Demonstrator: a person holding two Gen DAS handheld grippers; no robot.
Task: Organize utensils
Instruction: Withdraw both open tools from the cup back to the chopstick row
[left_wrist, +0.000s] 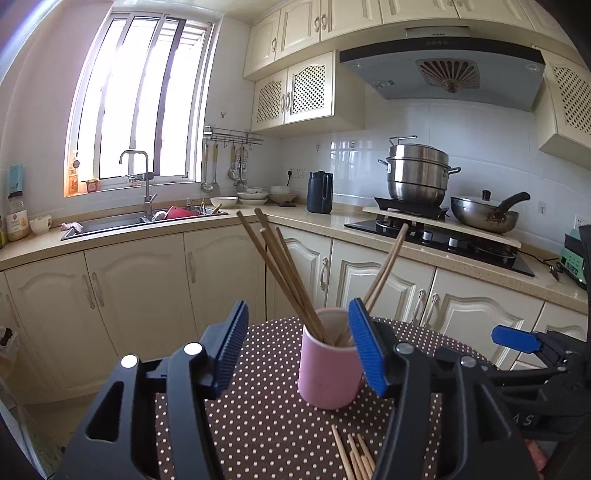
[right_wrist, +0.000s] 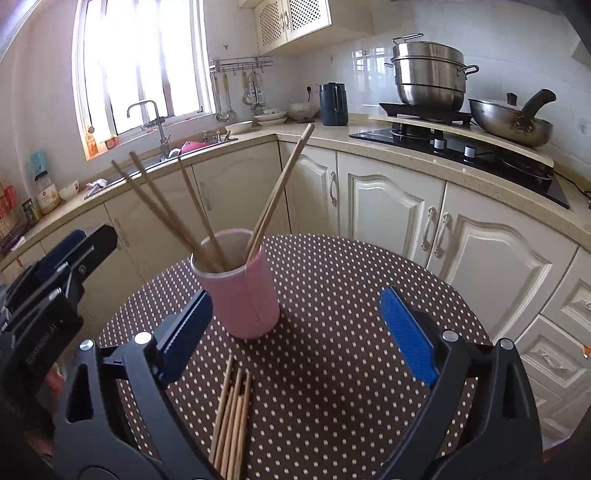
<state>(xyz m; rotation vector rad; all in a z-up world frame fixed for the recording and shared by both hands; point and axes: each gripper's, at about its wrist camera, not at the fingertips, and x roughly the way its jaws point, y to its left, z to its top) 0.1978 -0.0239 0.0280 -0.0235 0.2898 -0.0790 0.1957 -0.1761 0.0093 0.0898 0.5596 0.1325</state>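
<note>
Blue-padded, your left gripper (left_wrist: 299, 347) is standing with jaws apart, the pink cup (left_wrist: 328, 373) sitting between and just past the pads, neither pad pressing it. Your right gripper (right_wrist: 299, 336) is gaping wide, nothing between its jaws, hovering over the dotted brown tablecloth (right_wrist: 351, 387). Wooden chopsticks (right_wrist: 177, 210) are leaning inside the cup, fanned left and right. More loose chopsticks (right_wrist: 231, 421) are lying bundled on the cloth, near side of the cup, below your right gripper's left finger.
</note>
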